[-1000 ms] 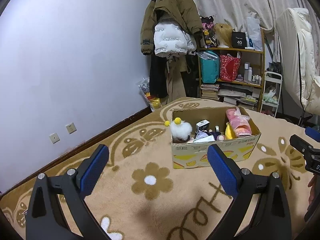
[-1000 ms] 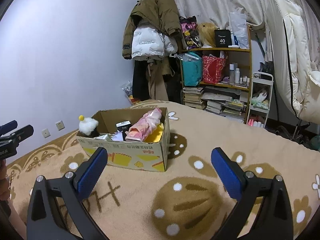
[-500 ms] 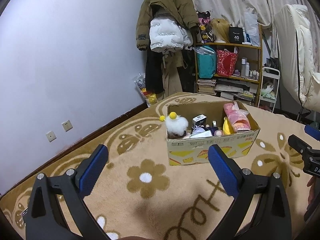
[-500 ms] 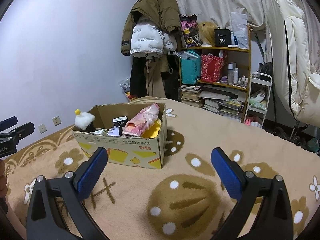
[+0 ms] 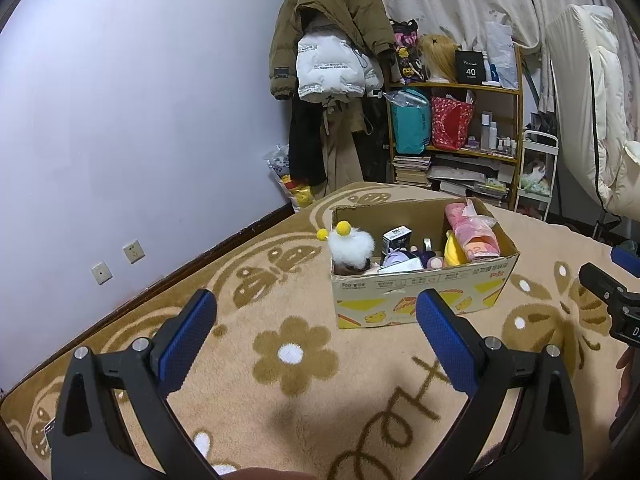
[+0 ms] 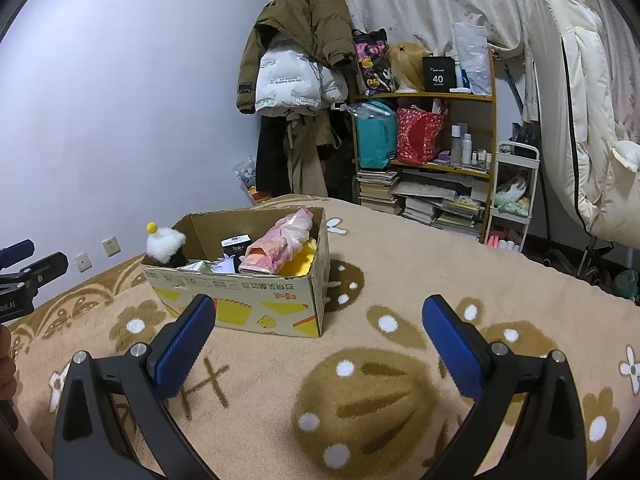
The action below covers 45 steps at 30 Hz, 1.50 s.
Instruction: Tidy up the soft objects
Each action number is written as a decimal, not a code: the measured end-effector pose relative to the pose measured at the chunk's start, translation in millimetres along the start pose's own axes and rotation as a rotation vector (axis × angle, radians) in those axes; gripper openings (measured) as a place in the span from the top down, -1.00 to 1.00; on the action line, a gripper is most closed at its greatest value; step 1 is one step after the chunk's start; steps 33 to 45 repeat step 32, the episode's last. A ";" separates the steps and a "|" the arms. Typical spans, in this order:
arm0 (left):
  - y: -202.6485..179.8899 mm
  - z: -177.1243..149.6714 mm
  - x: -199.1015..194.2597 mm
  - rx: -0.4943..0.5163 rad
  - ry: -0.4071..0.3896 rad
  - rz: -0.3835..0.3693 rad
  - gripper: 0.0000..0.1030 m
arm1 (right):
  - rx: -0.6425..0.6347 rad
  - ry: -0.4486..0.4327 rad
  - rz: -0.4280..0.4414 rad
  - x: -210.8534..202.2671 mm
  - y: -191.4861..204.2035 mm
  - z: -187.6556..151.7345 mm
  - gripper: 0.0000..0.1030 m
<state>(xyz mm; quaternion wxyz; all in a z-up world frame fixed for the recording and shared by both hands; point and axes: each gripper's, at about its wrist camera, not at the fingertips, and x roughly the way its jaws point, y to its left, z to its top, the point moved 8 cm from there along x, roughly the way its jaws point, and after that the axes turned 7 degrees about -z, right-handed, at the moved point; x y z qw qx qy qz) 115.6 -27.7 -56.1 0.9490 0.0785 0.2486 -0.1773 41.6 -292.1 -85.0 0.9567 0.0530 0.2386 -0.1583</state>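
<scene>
Soft tan blanket [image 5: 280, 400] below. Cardboard box [image 5: 420, 292] mid-frame, fluffy toy [image 5: 352, 246] and pink bundle [image 5: 474, 236] inside. Left tool [image 5: 316, 336], right tool [image 6: 318, 336]: wide, empty. Could be sorting's start or end.

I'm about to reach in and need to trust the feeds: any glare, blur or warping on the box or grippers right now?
Left wrist view: sharp, dim even indoor light, no glare; the cardboard box is crisp, and fisheye bends the wall line and blacks out the corners. Right wrist view: equally sharp, the box casts only a soft shadow on the blanket; strong edge warping.
</scene>
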 end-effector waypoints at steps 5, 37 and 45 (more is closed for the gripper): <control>0.4 -0.2 -0.1 0.001 0.000 0.005 -0.92 | 0.002 -0.001 -0.003 -0.6 -0.3 -0.5 -1.00; -0.4 1.4 0.1 0.004 0.003 0.010 -0.93 | -0.001 -0.007 -0.004 -0.6 0.2 0.8 -1.00; -0.4 1.4 0.1 0.004 0.003 0.010 -0.93 | -0.001 -0.007 -0.004 -0.6 0.2 0.8 -1.00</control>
